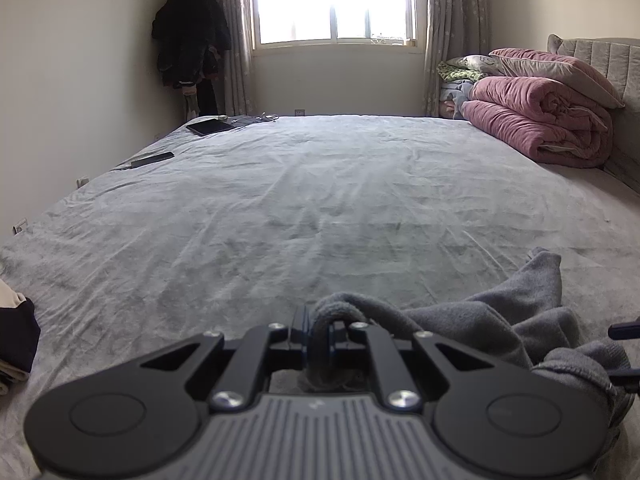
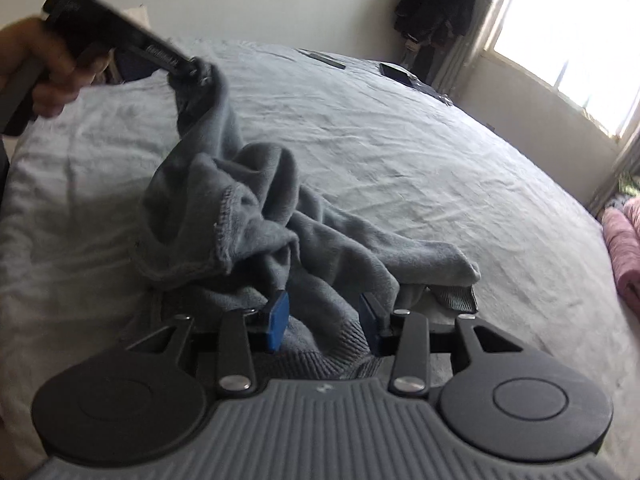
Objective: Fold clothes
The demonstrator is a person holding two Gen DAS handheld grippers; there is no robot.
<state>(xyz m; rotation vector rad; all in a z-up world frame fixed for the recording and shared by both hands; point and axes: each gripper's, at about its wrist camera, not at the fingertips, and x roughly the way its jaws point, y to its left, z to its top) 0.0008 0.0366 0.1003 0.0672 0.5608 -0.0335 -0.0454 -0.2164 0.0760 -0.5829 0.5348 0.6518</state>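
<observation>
A grey fleece garment [image 2: 256,216] lies crumpled on the grey bed sheet [image 2: 400,128]. My left gripper [image 1: 320,344] is shut on a rolled edge of the garment [image 1: 480,320] and holds it above the bed. In the right wrist view the left gripper [image 2: 192,70] lifts one end of the garment at the upper left. My right gripper [image 2: 324,320] is open, its blue pads [image 2: 276,318] on either side of the garment's ribbed hem, which lies between them.
A pink quilt [image 1: 540,120] and pillows are stacked at the headboard on the right. A tablet [image 1: 210,126] and a phone [image 1: 152,159] lie at the bed's far left edge. Folded dark clothes [image 1: 16,344] sit at the left. A dark coat [image 1: 190,32] hangs by the window.
</observation>
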